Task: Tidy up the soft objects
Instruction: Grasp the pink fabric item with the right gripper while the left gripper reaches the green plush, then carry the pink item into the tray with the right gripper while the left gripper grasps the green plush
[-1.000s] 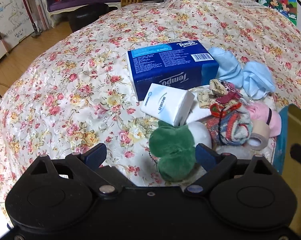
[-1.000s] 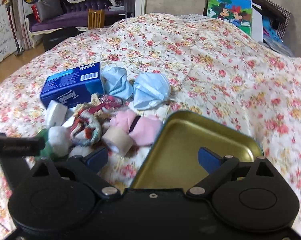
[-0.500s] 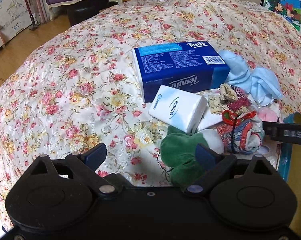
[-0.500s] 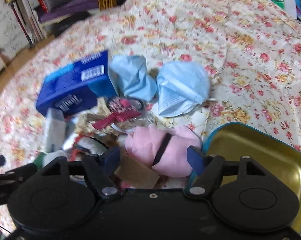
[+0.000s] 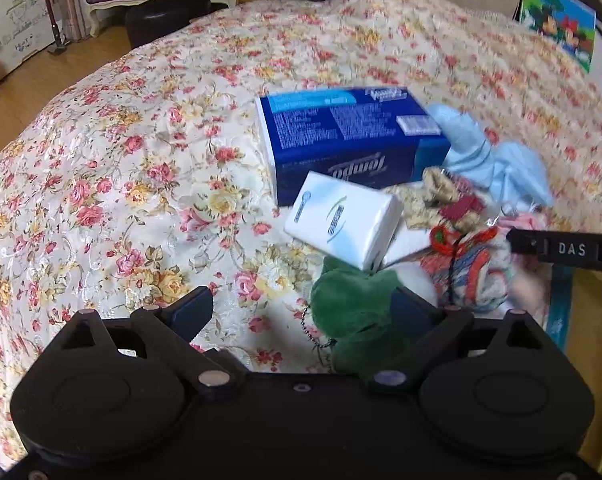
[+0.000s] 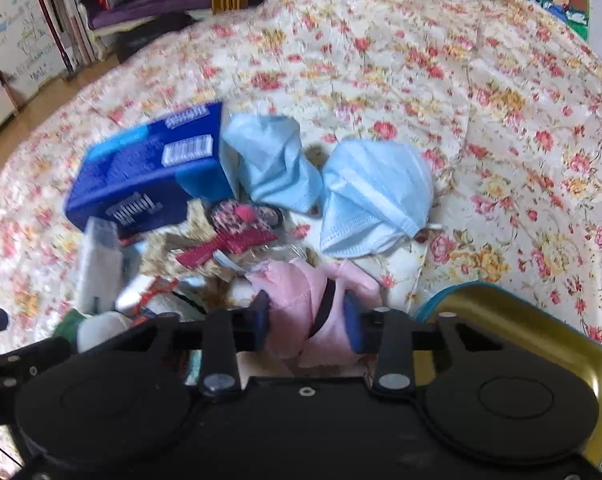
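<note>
Now lower, right gripper [image 6: 307,318] has pinched the soft, light pink cloth [image 6: 301,292] beside its band; left gripper [image 5: 301,312] gapes empty.

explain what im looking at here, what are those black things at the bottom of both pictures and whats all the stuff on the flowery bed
The black shapes are two hand-held grippers, each with two blue-tipped fingers. A person holds one in each hand, and a wide-angle camera on each looks forward along its fingers, so each picture is one gripper's own view.

The left gripper is open, and a green plush toy lies between its fingers, close to the right one.

The right gripper has shut on a pink fabric bundle with a black band. Beside it sits a gold metal tin with a teal rim, empty as far as it shows.

Piled on the floral bedspread are a dark blue tissue pack, a small white tissue packet, two light blue face masks, a multicoloured knitted ball and some small fabric pieces too blurred to name.
</note>
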{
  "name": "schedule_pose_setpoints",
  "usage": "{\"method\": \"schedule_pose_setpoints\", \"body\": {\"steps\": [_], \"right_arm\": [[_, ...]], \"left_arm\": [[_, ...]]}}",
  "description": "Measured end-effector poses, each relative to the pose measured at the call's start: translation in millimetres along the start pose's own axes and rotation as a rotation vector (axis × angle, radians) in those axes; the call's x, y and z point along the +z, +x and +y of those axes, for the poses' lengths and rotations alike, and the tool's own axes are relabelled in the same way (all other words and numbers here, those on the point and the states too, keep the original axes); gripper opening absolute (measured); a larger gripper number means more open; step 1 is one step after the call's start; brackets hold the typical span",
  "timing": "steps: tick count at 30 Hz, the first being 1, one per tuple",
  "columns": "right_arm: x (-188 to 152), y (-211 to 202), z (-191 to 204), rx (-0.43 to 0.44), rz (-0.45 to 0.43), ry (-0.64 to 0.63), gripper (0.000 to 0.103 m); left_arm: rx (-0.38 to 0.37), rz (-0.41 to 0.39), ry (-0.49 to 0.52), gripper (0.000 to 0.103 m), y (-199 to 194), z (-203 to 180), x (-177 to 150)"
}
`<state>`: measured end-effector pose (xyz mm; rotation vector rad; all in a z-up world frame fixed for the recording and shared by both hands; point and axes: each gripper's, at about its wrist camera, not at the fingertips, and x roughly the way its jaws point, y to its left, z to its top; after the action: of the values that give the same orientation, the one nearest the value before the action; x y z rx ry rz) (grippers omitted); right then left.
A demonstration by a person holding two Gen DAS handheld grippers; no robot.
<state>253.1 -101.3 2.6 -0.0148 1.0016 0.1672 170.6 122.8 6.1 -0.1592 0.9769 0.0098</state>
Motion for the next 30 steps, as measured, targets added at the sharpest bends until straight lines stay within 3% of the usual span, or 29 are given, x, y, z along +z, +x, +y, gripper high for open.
{"method": "schedule_pose_setpoints", "body": {"steps": [5, 10, 21, 22, 24, 25, 30], "right_arm": [[0, -28, 0, 0.042, -0.076, 0.032, 0.031], [-4, -51, 0, 0.061, -0.119, 0.053, 0.031], [-34, -108, 1, 0.046, -0.19, 0.05, 0.032], [-37, -114, 2, 0.042, -0.195, 0.044, 0.032], [-46, -124, 4, 0.033, -0.202, 0.031, 0.032], [-51, -129, 4, 0.031, -0.202, 0.026, 0.032], [-76, -156, 1, 0.023, -0.214, 0.018, 0.032]], "left_arm": [[-0.027, -0.063, 0.013, 0.093, -15, 0, -1], [-0.113, -0.022, 0.073, 0.093, -10, -11, -6], [-0.06, 0.082, 0.104, 0.091, 26, -26, -12], [-0.063, 0.09, 0.104, 0.09, 29, -27, -13], [-0.106, 0.107, 0.102, 0.065, 32, -29, -16], [-0.135, 0.12, 0.096, 0.058, 32, -30, -17], [-0.1, 0.059, 0.125, 0.053, 16, -36, -23]]}}
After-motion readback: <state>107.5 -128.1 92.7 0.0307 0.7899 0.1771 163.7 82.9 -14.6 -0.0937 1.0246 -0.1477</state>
